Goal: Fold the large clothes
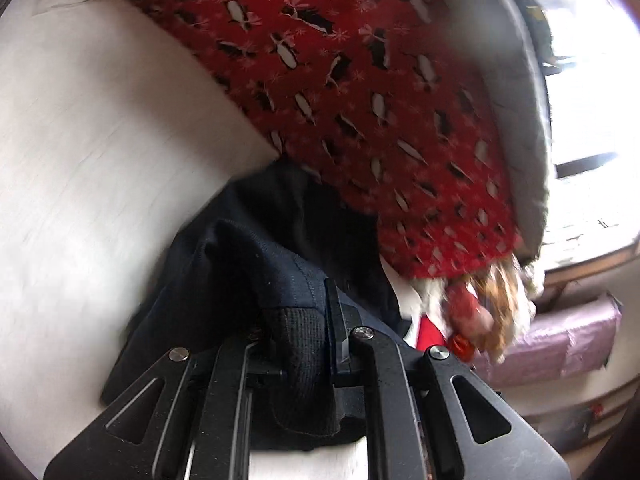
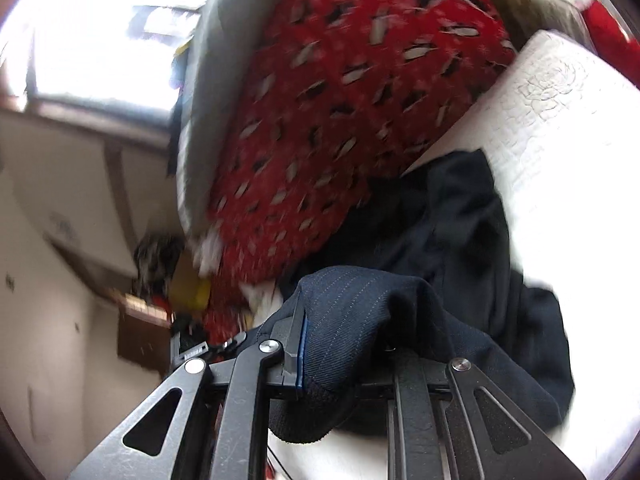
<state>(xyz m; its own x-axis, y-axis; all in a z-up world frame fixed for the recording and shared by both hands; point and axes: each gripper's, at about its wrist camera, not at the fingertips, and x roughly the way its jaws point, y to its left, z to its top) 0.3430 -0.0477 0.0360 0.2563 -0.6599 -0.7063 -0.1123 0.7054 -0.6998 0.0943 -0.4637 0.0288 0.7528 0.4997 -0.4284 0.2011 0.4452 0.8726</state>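
A dark navy garment (image 1: 256,248) with a ribbed hem lies bunched on a white bed surface (image 1: 80,140). My left gripper (image 1: 300,320) is shut on its ribbed edge; the cloth hides the left finger. In the right wrist view the same navy garment (image 2: 460,220) trails back over the white surface (image 2: 560,120). My right gripper (image 2: 344,320) is shut on a pinstriped fold of it, which drapes over the right finger and hides it.
A red blanket with a penguin print (image 1: 360,80) lies just behind the garment and shows in the right wrist view too (image 2: 340,100). A grey quilt edge (image 1: 512,80) borders it. A bright window (image 1: 592,80) and clutter (image 1: 500,312) lie beyond.
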